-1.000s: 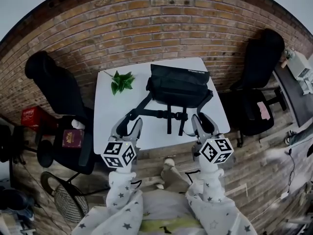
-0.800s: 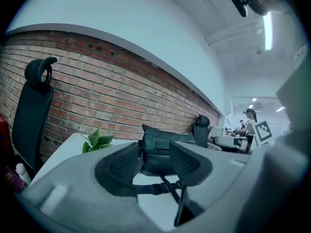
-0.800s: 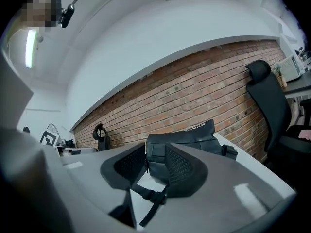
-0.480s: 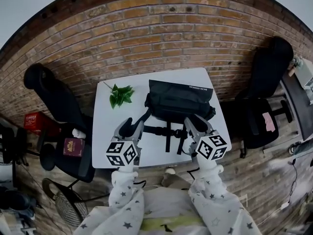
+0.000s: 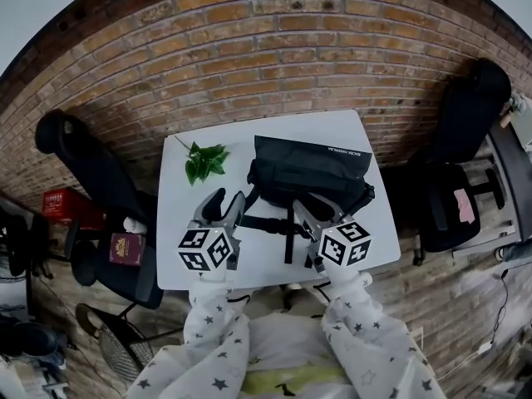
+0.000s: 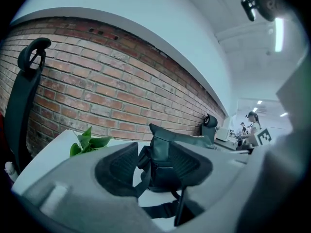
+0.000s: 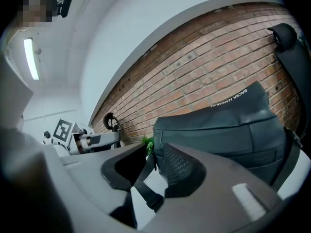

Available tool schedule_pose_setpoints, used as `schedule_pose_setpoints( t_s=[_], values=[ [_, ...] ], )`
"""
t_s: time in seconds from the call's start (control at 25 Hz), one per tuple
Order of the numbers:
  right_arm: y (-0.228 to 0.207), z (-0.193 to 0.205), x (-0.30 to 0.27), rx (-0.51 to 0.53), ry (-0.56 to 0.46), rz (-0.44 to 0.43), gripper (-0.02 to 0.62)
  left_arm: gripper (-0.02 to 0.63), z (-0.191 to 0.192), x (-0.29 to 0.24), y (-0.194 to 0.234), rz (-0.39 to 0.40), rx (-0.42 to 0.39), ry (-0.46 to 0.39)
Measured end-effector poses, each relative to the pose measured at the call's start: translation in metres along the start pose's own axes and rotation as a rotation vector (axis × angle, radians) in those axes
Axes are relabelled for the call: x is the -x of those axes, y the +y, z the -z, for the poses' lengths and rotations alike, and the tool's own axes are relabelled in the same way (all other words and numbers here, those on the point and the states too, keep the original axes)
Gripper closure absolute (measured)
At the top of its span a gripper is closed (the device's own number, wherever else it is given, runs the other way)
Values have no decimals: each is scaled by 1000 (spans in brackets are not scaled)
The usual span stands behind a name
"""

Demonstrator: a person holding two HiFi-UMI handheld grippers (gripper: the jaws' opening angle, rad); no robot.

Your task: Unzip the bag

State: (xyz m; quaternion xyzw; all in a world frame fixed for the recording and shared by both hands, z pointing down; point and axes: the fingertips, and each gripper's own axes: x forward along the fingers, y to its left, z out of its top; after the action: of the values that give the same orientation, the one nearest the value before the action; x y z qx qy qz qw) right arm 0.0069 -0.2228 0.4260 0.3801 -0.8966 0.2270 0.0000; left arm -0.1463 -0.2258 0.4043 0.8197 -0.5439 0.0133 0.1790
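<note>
A white table (image 5: pixel 179 252) is standing against a brick wall (image 5: pixel 249 56). A black bag (image 5: pixel 309 171) is lying on the table's far half, right of centre. Its strap (image 5: pixel 268 223) is trailing toward the table's near edge. A green sprig (image 5: pixel 204 160) is lying on the table's far left part.

A person in star-print sleeves (image 5: pixel 214 339) is standing at the table's near edge, holding a claw in each hand. The left claw (image 5: pixel 224 207) is hovering over the table's near left part. Its jaws are standing apart and gripping nothing, and the bag's left end is showing through the gap. The right claw (image 5: pixel 320 213) is hovering over the table's near right part, just in front of the bag. Its jaws have just been closing a little, yet they are standing apart. The strap is showing beyond the gap, and the pads are pressing on nothing.

Black chairs are sitting at the table's left (image 5: pixel 83 173) and right (image 5: pixel 461 140).
</note>
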Motion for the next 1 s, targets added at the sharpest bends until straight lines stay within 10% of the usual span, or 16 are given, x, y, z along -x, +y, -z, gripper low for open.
schedule_pose_setpoints(
  t_s=[1.0],
  values=[
    [8,74,-112,-75,99,83,494,410,-13,-117,14,480,-60,87]
  ],
)
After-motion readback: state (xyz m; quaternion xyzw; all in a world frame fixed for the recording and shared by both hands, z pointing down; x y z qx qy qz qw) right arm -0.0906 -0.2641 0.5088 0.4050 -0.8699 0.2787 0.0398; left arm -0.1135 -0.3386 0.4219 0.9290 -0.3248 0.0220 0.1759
